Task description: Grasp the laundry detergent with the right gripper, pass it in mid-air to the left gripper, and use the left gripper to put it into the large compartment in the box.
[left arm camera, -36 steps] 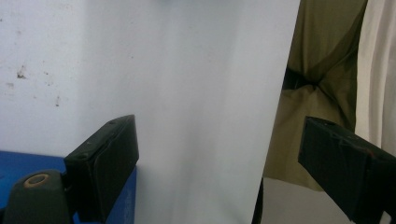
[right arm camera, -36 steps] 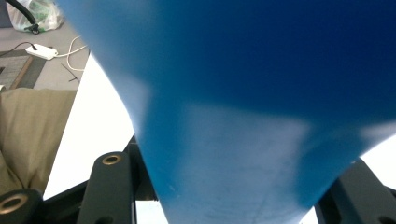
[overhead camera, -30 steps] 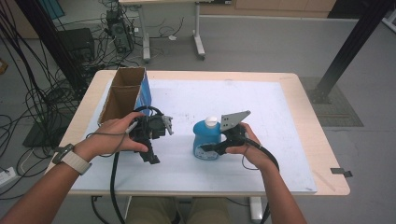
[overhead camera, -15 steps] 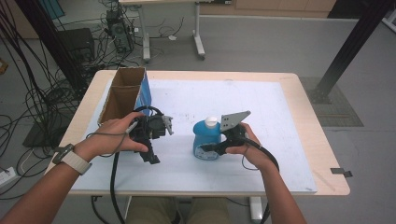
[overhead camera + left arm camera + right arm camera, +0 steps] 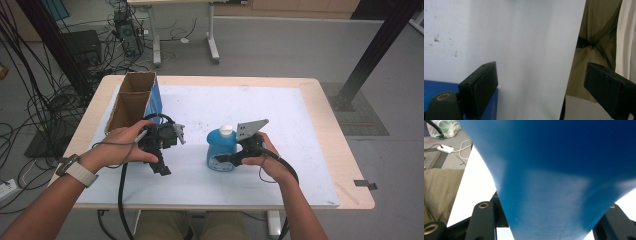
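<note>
An open cardboard box (image 5: 131,100) sits at the table's left edge, the left gripper (image 5: 163,162) hovers nearby with jaws wide and empty, and the right gripper (image 5: 225,160) clamps an upright blue bottle (image 5: 220,149) mid-table, so any boxing seems not yet done.

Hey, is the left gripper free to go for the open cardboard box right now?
Probably yes. The left gripper is open and holds nothing, the cardboard box stands close by on its side, and the blue bottle is off toward the other hand.

Smooth plastic bottle (image 5: 221,150) — matt cardboard box (image 5: 131,100)
</note>
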{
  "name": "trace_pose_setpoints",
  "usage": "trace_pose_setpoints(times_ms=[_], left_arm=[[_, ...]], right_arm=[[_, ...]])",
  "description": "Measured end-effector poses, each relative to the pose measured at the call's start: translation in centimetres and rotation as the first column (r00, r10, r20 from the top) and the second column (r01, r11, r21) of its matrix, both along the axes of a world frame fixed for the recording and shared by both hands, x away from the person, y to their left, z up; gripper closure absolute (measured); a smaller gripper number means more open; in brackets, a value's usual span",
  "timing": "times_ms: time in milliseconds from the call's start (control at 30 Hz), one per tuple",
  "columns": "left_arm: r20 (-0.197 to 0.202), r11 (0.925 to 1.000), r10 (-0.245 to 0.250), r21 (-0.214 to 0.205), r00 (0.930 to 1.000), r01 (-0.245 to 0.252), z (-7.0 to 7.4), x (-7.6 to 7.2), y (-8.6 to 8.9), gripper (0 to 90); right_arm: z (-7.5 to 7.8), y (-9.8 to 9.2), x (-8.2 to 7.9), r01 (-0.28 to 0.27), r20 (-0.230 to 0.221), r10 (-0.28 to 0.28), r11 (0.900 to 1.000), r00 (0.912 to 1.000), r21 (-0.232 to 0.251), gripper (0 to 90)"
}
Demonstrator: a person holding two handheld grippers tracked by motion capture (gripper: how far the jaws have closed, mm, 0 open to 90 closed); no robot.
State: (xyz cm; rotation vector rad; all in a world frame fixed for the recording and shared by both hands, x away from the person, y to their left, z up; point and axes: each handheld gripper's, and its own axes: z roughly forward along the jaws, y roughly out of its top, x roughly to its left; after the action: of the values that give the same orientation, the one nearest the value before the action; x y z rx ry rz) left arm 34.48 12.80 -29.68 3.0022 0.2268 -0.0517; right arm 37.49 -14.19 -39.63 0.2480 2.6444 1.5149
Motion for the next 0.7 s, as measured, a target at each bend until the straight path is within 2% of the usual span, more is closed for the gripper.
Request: trace_pose_setpoints(times_ms=[700], left_arm=[[-0.001, 1.0, 0.004, 0.001, 1.0, -0.004, 0.17, 0.08, -0.02, 11.9]], right_arm=[[0.04, 0.06, -0.03, 0.005, 0.001, -0.005, 1.0, 1.0, -0.003, 43.4]])
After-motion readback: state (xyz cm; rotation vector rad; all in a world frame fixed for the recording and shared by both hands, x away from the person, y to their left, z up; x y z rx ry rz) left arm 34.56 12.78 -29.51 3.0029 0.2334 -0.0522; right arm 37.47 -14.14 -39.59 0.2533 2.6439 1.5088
